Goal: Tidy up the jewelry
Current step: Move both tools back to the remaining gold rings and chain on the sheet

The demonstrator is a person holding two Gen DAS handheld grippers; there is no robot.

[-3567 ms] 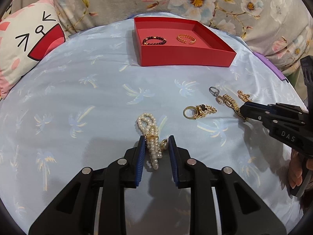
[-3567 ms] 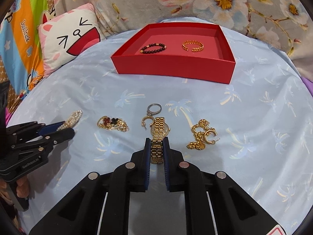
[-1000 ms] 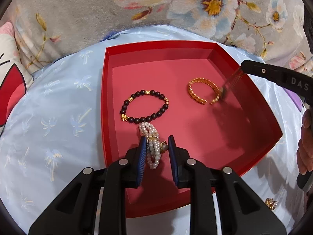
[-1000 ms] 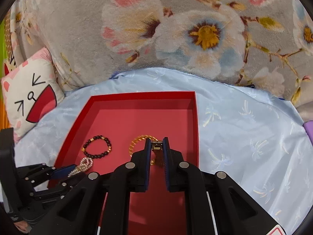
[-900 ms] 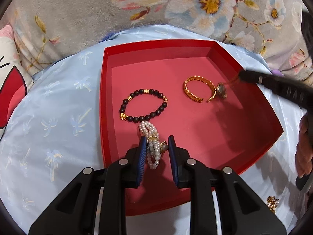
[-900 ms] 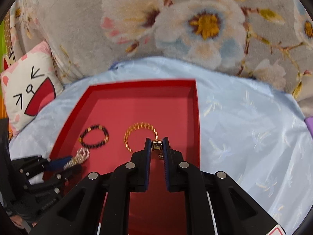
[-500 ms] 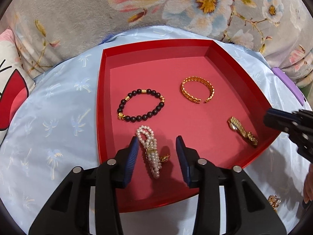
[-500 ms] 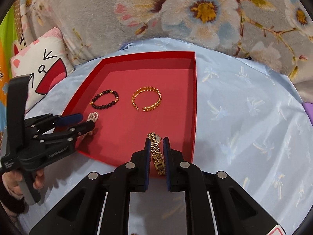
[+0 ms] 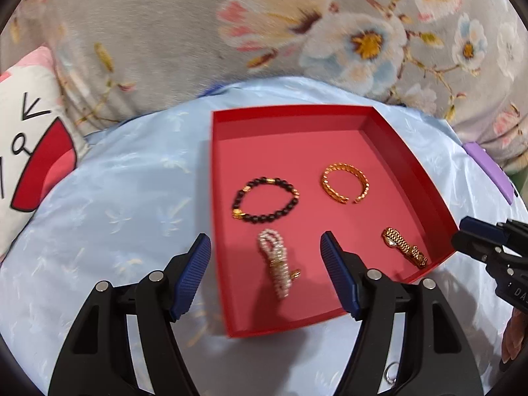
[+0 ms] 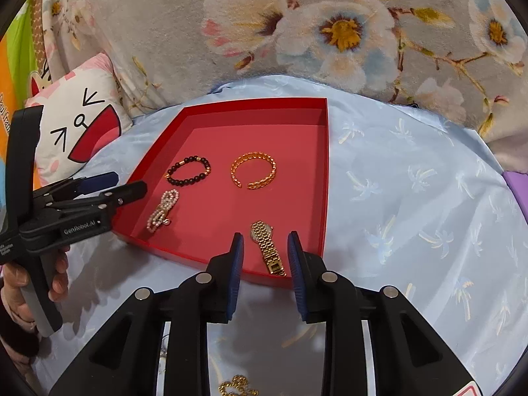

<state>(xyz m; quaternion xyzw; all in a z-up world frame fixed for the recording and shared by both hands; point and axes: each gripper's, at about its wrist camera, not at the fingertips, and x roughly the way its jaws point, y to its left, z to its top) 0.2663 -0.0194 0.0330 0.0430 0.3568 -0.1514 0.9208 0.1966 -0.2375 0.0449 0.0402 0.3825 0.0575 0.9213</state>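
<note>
Release step on both sides, two pieces just set down in the shallow red cardboard tray [image 10: 326, 178] on the pale blue palm-print cloth [image 10: 412, 198].

Left side first: my left gripper [image 9: 265, 262] has its jaws opening, already wide, nothing gripped. The white pearl bracelet with gold clasp [image 9: 277, 262] lies flat on the tray floor between the blue pads [image 9: 194, 270], touching neither. Just beyond it, the dark beaded bracelet [image 9: 265, 204]; to its right, the open gold chain-link cuff [image 9: 345, 183].

Right side: my right gripper [image 10: 265, 257] is also opening, narrower gap. The gold link-band wristwatch [image 10: 267, 247] lies in the tray's near right corner between the pads, looks free of both.

Pose: both tools pitched down toward the tray from its near edge, the left one held by a hand [image 10: 29, 277] at the handle.

Next, I reckon: back both off clear, then go for what's left on the cloth. A gold chain piece [image 10: 237, 387] shows near me, and a small silver ring [image 9: 391, 373].
</note>
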